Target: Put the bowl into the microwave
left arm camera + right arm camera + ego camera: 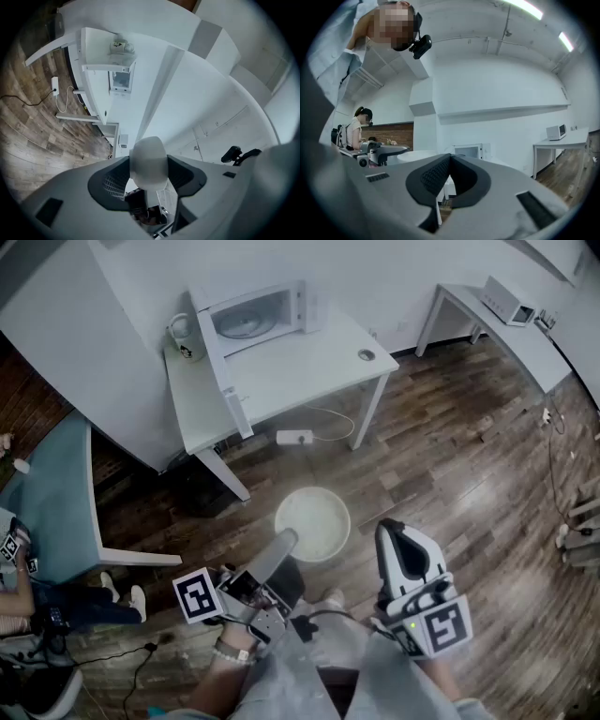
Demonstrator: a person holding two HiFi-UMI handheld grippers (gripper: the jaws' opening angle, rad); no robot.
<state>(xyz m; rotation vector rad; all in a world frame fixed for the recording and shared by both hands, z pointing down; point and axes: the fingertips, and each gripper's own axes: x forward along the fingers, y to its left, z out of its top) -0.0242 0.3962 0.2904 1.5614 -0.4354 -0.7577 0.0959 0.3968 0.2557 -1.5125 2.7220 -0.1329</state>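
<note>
Left gripper (pixel 289 540): jaws spread wide and pinching the rim of the white bowl (pixel 314 521). The left gripper view shows the rim edge-on between the two dark pads, touching both. The bowl is held clear of the wooden floor (pixel 450 446), in front of the person and just left of the right gripper (pixel 449 159). Right gripper: jaws pressed together, nothing between them, held level beside the bowl without touching it. Beyond the bowl, a white power strip (pixel 294 437) lies on the floor under the near edge of a white table (pixel 309 362), with a cable looping from it. On the table stands the microwave (pixel 255 315), set at the back against the wall, with its door (pixel 220 362) swung open toward the person and the round plate inside in view. A mug (pixel 186 334) stands just beside the microwave, at the table's left end. The bowl is well apart from the microwave. Far right, a second white table (pixel 525 343) carries a small white appliance (pixel 509 300). A seated person (pixel 37 606) is partly in view at the lower left edge.
</note>
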